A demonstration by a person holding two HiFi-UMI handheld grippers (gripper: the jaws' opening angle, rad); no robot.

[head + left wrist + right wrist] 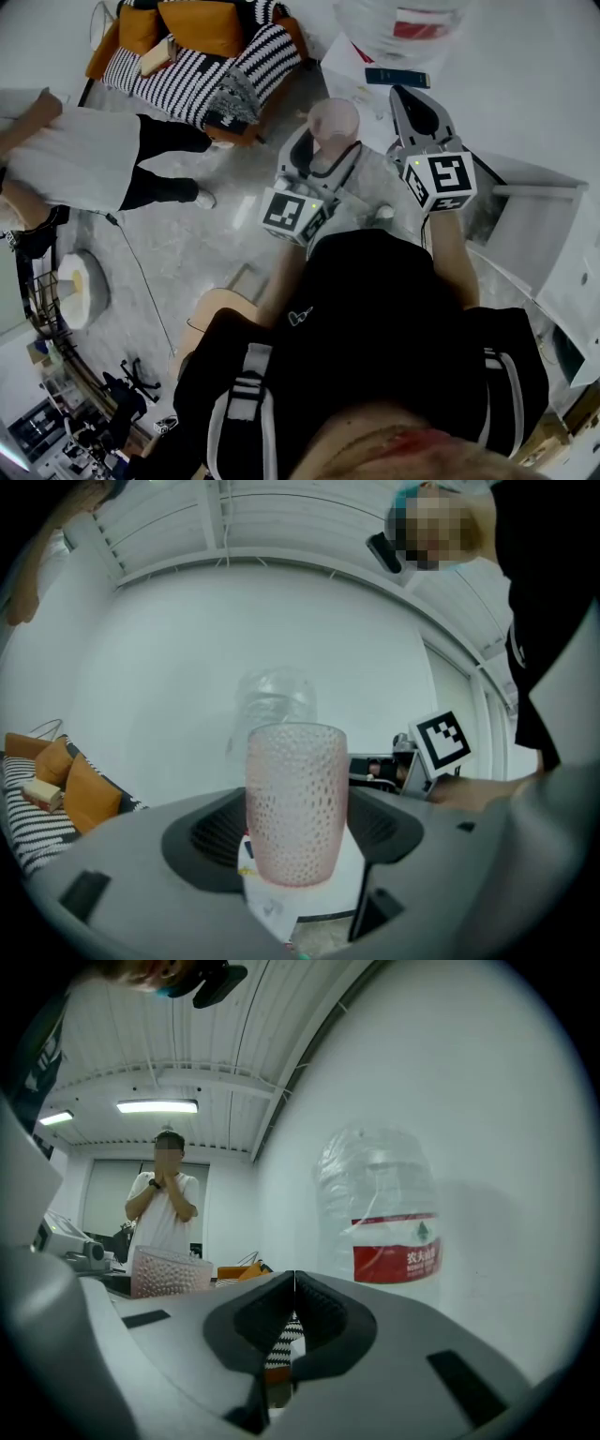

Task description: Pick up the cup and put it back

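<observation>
The person in black stands with both forearms reaching forward over the white table (pixel 343 73), a gripper in each hand. The left arm angles inward toward the middle. The right arm runs straighter ahead, its marker cube (pixel 441 182) tipped up toward the head camera.

The left gripper (pixel 328 142) has its jaws closed in on the cup (pixel 296 803), one dark pad against each side of it. The cup is pale pink, see-through and dimpled all over. It stands upright between the pads, with its rim well above them and its open mouth facing up. Its base sits low in the gap, over the white table top. I cannot tell whether it rests on the table or hangs just clear of it.

The right gripper (pixel 411 103) is just to the right of the cup and a little farther forward. Its jaws are pressed together with nothing between them. In the right gripper view the cup shows off to the left, beyond that gripper's body.

Ahead of the closed jaws, a big clear water jug (pixel 380 1213) with a red label stands against the white wall. A dark flat item (pixel 397 77) lies on the table in front of it. Off to the left, another person in a white shirt (pixel 82 159) stands on the floor near a striped sofa (pixel 202 70) with orange cushions.
</observation>
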